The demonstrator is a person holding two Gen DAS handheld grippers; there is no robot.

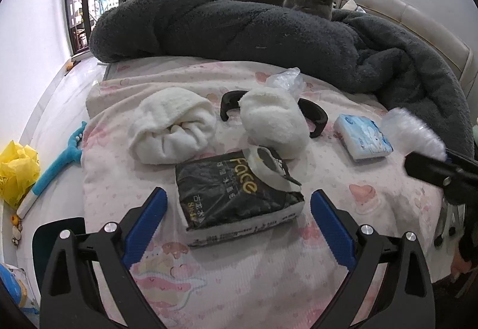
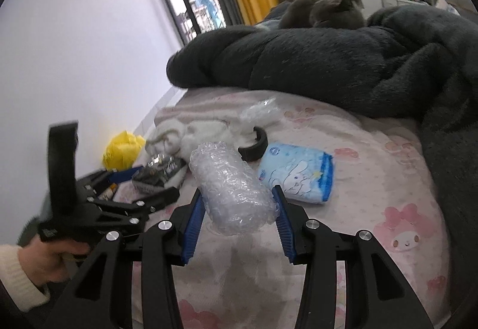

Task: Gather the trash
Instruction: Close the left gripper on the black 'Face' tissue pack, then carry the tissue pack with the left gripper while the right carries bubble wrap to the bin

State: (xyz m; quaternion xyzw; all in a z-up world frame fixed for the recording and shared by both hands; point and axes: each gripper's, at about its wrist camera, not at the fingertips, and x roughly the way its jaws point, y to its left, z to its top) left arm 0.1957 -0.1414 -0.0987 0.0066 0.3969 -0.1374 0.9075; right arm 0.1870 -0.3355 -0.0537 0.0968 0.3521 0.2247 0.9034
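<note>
Here, a crumpled, clear bubble-wrap roll (image 2: 231, 191) between blue fingers (image 2: 193, 227).

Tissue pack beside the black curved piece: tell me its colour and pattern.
The tissue pack is light blue with a white cartoon character, clearest in the right wrist view.

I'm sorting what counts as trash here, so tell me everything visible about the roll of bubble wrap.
The bubble wrap roll is a clear, crinkly plastic cylinder, loosely rolled and glossy. The right claw is shut on it, the blue pads pressing its sides, so it sits raised above the pink patterned bedsheet, tilted away from the camera. Behind it lies a blue tissue pack. The left wrist view shows it blurred.
</note>
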